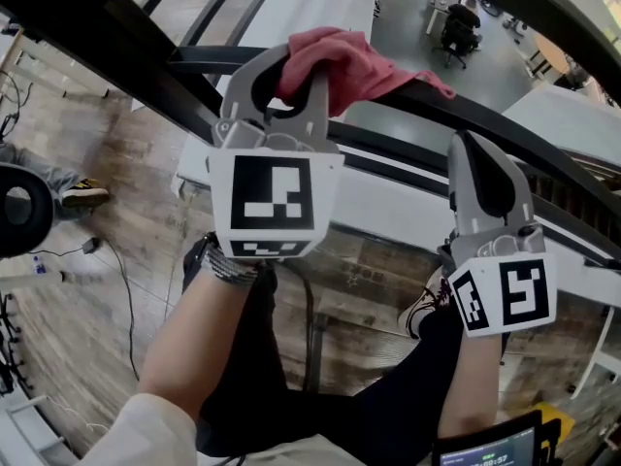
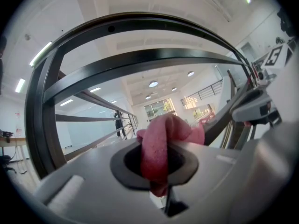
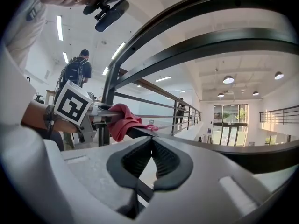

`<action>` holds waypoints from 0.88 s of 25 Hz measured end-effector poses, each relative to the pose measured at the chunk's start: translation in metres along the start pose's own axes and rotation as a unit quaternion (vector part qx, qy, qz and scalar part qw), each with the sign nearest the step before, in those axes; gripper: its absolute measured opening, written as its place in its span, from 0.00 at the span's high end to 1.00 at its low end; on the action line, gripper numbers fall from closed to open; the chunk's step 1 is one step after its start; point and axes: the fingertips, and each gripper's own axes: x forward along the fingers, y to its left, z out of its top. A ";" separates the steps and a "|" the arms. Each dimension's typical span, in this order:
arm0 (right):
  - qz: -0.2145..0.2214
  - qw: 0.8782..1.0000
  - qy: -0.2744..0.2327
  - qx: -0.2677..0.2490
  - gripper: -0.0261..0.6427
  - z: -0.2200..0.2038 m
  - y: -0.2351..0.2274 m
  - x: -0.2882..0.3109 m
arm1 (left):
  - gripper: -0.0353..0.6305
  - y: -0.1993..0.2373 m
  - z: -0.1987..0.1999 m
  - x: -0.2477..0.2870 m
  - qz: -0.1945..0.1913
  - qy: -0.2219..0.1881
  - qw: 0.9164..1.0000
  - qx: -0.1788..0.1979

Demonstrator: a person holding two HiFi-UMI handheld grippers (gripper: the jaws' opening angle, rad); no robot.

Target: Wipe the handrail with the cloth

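- The left gripper (image 1: 289,85), in the upper middle of the head view, has its jaws clamped on a crumpled pink cloth (image 1: 361,58).
- In that view the cloth lies draped over the black curved metal handrail (image 1: 514,129). The handrail runs from the upper left down to the right edge, and the cloth's loose end trails to the right along it.
- The left gripper view alone shows the grip up close. A fold of the cloth fills the gap between the jaws, bulges out past the tips and hangs out below.
- The right gripper (image 1: 470,151), at the right of the head view, points up at the handrail, apart from the cloth.
- The right gripper view shows its ribbed jaws closed together with nothing between them, and the handrail crossing just beyond the tips.
- Only the right gripper view shows a person with a backpack (image 3: 77,71), at the upper left.
- Only the head view shows the wooden floor (image 1: 126,183), at the left.
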 end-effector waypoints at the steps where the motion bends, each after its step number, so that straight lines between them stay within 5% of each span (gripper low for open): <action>1: -0.004 1.000 0.002 0.001 0.96 0.000 -0.003 -0.003 | 0.90 -0.001 0.001 0.001 0.000 0.001 1.000 0.003; 11: -0.033 0.999 -0.002 0.008 0.96 0.004 -0.026 -0.024 | 0.91 -0.017 0.006 0.003 0.001 -0.001 1.000 0.024; 22: -0.016 1.000 0.013 0.011 0.96 -0.007 -0.017 -0.025 | 0.91 -0.018 0.005 0.002 0.018 0.002 1.000 0.012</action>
